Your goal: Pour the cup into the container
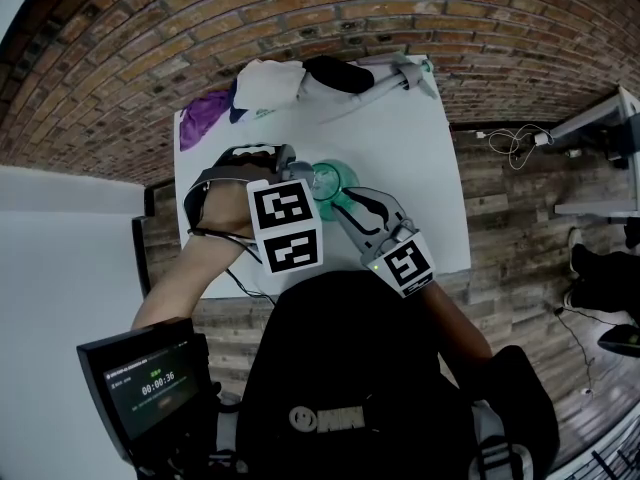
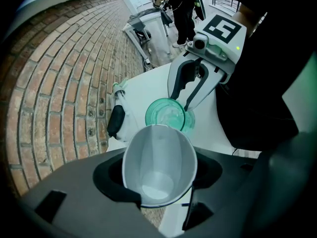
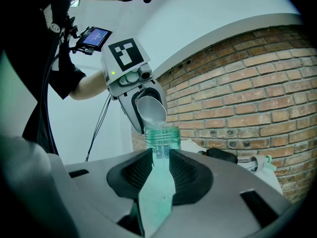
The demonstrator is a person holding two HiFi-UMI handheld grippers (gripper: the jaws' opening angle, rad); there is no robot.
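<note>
A white paper cup (image 2: 158, 165) is held in my left gripper (image 2: 159, 175), whose jaws press on its sides. The cup is tipped forward, with its lip right over the mouth of a clear green container (image 2: 168, 115). In the right gripper view the cup (image 3: 151, 110) leans over the container (image 3: 161, 135), on which my right gripper (image 3: 161, 155) is shut. The container (image 1: 335, 180) stands on the white table (image 1: 400, 138) between both grippers in the head view. A little white stuff lies at the cup's bottom.
At the table's far edge lie a white cloth (image 1: 268, 81), a purple cloth (image 1: 205, 116), a black object (image 1: 338, 73) and a white bottle (image 1: 390, 80). A brick wall stands behind. Cables (image 1: 515, 146) lie on the wooden floor to the right. A small screen (image 1: 150, 383) sits near left.
</note>
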